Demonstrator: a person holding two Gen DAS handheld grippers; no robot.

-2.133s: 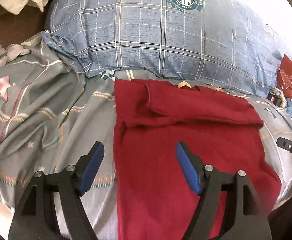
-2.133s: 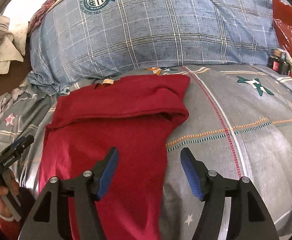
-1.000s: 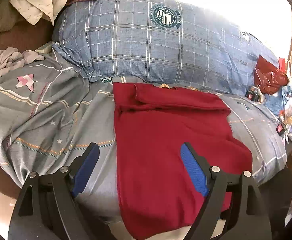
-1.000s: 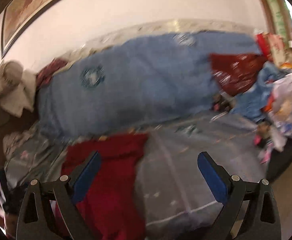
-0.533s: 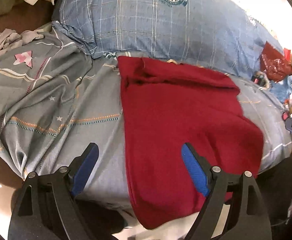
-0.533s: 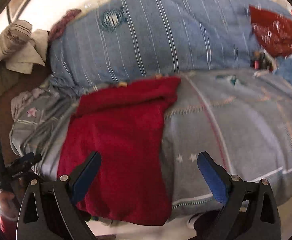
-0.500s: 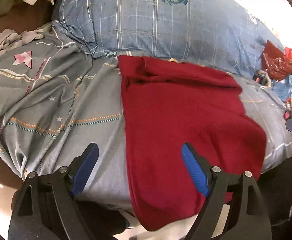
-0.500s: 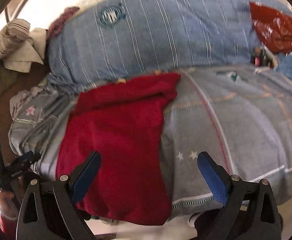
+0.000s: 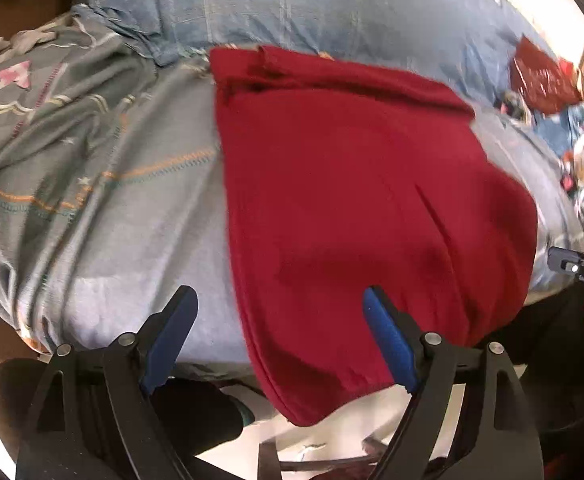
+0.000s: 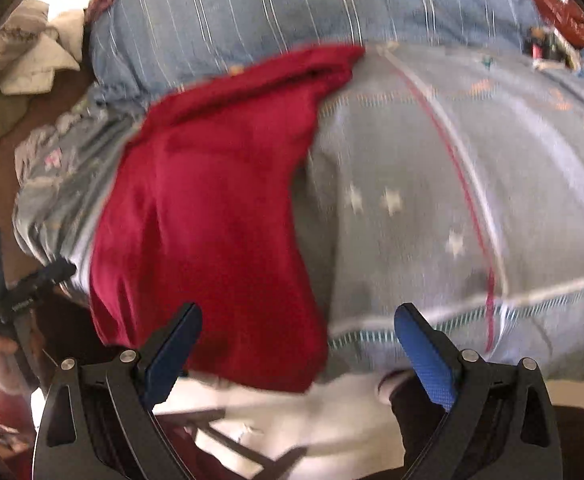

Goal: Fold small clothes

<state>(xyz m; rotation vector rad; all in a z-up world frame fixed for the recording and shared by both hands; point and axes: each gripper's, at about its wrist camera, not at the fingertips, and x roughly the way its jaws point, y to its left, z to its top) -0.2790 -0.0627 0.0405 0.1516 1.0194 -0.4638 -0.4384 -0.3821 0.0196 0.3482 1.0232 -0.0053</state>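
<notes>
On the grey bedsheet [image 9: 124,216] the red garment [image 9: 351,184] lies lengthwise, hem overhanging; both grippers' fingers [image 9: 172,332] gape empty.

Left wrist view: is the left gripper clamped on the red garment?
No. The left gripper stands open over the near hem of the red garment, its blue pads apart and pressing on no cloth.

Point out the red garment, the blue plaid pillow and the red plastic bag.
red garment [image 9: 363,184]: left wrist view, middle of its flat front.
blue plaid pillow [image 9: 292,4]: left wrist view, centre of its front face.
red plastic bag [image 9: 539,76]: left wrist view, middle of the crinkled bag.
</notes>
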